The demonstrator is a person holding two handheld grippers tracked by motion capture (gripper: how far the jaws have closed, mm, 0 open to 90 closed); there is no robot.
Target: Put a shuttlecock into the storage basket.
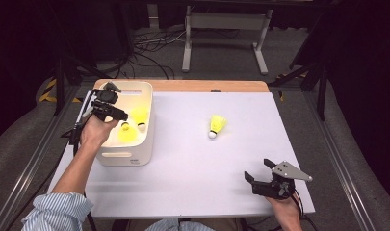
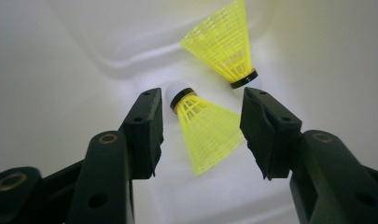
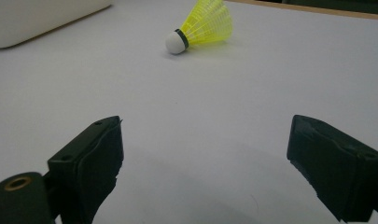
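Note:
Two yellow shuttlecocks lie inside a white bin [image 1: 147, 120]: one [image 2: 206, 128] between my left gripper's jaws and another [image 2: 226, 44] just beyond it. My left gripper [image 1: 116, 114] hangs over the bin, open, its jaws apart on either side of the nearer shuttlecock [image 1: 127, 133] without touching it. A third yellow shuttlecock [image 1: 216, 125] with a white cork lies on its side on the white table, also seen ahead of my right gripper [image 3: 200, 23]. My right gripper [image 1: 259, 170] rests near the table's front right, open and holding nothing.
The white table [image 1: 192, 163] has a wooden strip [image 1: 216, 86] along its far edge. Beyond it stand a desk frame [image 1: 225, 29] and cables on the floor. A striped sleeve [image 1: 55, 211] enters at the bottom left.

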